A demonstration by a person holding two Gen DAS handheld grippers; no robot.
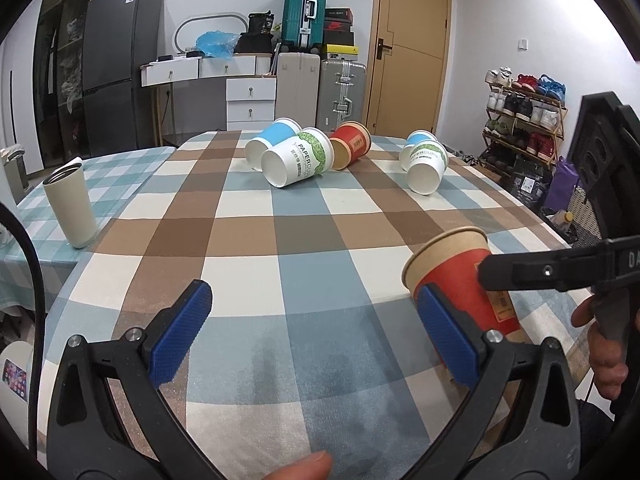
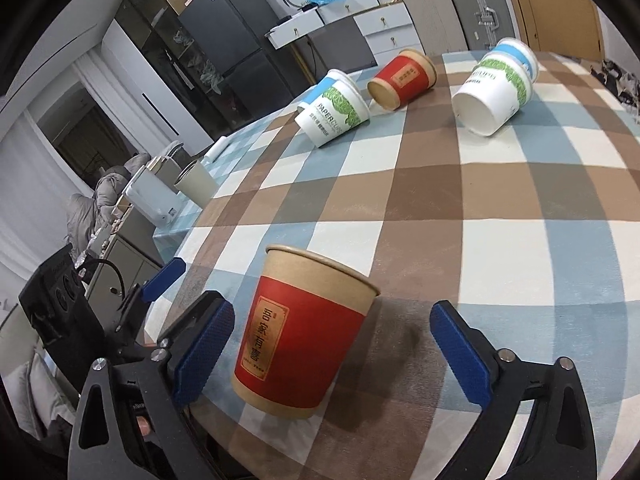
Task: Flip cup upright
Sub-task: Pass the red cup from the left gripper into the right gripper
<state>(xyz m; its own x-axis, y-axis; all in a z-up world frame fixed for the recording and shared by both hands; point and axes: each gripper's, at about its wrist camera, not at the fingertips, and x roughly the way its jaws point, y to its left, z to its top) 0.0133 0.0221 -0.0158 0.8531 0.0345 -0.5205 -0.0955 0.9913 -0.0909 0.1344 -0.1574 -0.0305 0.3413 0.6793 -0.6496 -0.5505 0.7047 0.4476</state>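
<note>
A red and brown paper cup (image 2: 304, 332) stands upright on the checked tablecloth, between the open fingers of my right gripper (image 2: 332, 352); neither pad touches it. The same cup (image 1: 460, 276) shows in the left wrist view at the right, with a black finger of the right gripper (image 1: 520, 272) across it. My left gripper (image 1: 316, 336) is open and empty over the cloth, its right pad (image 1: 448, 340) close beside the cup.
Several paper cups lie on their sides at the far end: white-green (image 1: 298, 158), blue (image 1: 272, 140), red (image 1: 352, 145), and a pair at the right (image 1: 426, 166). A grey tumbler (image 1: 70, 204) stands at the left edge. Table edges (image 1: 560, 236) fall off right.
</note>
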